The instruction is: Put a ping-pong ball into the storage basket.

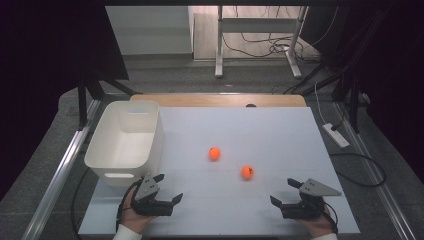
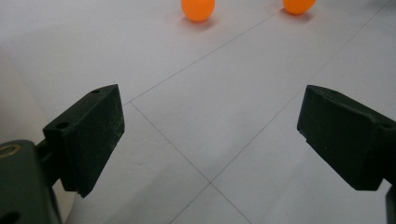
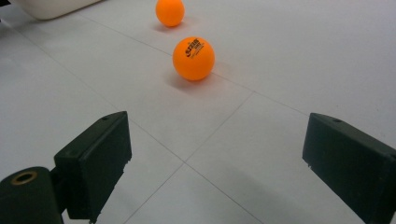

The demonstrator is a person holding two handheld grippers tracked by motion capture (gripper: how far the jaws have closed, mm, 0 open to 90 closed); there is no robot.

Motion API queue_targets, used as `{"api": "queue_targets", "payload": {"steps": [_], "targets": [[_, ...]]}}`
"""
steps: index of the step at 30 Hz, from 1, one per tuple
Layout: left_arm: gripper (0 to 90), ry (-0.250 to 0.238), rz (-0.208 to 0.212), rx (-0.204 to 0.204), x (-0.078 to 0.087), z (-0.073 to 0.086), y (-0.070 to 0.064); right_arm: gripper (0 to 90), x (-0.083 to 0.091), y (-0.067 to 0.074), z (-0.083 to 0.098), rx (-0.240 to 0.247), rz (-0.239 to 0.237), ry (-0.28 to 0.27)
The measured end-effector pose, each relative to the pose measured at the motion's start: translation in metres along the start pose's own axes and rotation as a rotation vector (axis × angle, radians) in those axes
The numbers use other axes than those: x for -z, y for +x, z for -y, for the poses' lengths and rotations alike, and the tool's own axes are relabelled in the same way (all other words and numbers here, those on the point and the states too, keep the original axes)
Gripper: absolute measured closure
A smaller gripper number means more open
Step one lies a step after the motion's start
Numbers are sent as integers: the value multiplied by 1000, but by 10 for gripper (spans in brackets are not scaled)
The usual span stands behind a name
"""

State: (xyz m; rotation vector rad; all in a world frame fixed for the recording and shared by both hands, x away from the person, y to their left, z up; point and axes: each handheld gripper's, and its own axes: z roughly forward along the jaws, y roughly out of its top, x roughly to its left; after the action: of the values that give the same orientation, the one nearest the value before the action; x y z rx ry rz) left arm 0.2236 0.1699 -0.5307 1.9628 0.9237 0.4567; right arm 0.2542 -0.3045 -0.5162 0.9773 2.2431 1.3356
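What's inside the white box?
The white box looks empty: its pale floor and far wall show in the high view, with no ball in it. Its near wall hides the bottom strip just behind it.

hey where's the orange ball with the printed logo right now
In the high view the logo ball lies on the white table, right of centre, just ahead of the right hand-held gripper, with the other orange ball to its upper left.

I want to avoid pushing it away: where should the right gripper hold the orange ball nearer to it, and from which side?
Grip the nearer orange ball across its widest middle, probably coming in low from the right gripper. It is round and lies free on the white table, so an off-centre touch may roll it. The fingers stand open, wider than the ball.
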Motion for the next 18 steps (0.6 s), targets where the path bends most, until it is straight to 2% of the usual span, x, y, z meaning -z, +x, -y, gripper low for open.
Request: {"api": "queue_targets", "payload": {"steps": [12,18], "targets": [[87,8,-6,-1,-1,1,-1,95,-4,-3,0,4,-10,9],[87,-7,11,15,0,0,-2,97,-2,-1,0,7,-2,6]]}}
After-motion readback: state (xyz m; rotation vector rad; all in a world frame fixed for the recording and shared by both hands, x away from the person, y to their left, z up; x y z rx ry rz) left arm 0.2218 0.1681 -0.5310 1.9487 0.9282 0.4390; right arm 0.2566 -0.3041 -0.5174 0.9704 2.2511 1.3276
